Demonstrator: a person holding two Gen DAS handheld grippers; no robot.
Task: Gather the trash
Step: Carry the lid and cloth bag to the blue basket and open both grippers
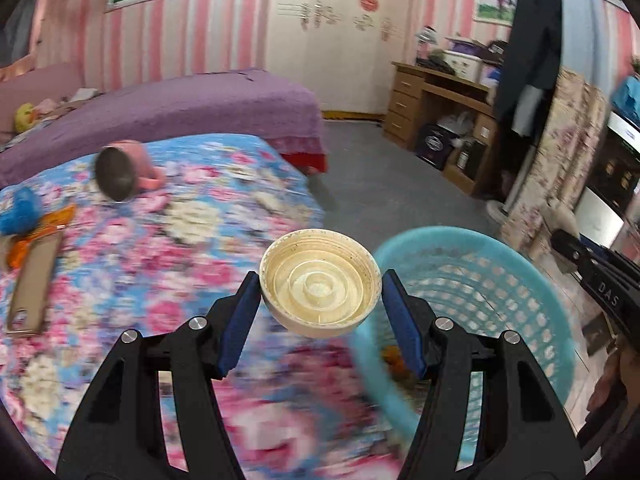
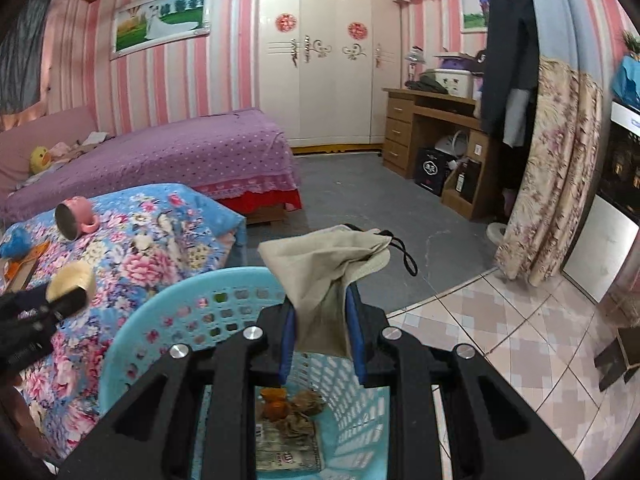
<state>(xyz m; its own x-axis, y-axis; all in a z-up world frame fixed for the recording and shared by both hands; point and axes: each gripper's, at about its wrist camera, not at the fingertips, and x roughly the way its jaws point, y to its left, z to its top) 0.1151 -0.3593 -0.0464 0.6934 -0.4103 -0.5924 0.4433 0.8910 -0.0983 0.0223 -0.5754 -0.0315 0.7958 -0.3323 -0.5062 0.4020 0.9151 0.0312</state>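
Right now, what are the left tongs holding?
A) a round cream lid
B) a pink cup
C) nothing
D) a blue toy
A: the left tongs pinch the round cream lid by its rim, while the pink cup lies on the bed.

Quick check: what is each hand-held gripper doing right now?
Left hand-held gripper: closed on a round cream plastic lid.
Right hand-held gripper: closed on a beige cloth drawstring pouch, above the light blue plastic basket.

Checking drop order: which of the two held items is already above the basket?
The beige cloth pouch in the right gripper hangs over the blue basket; the left gripper's cream lid sits beside it.
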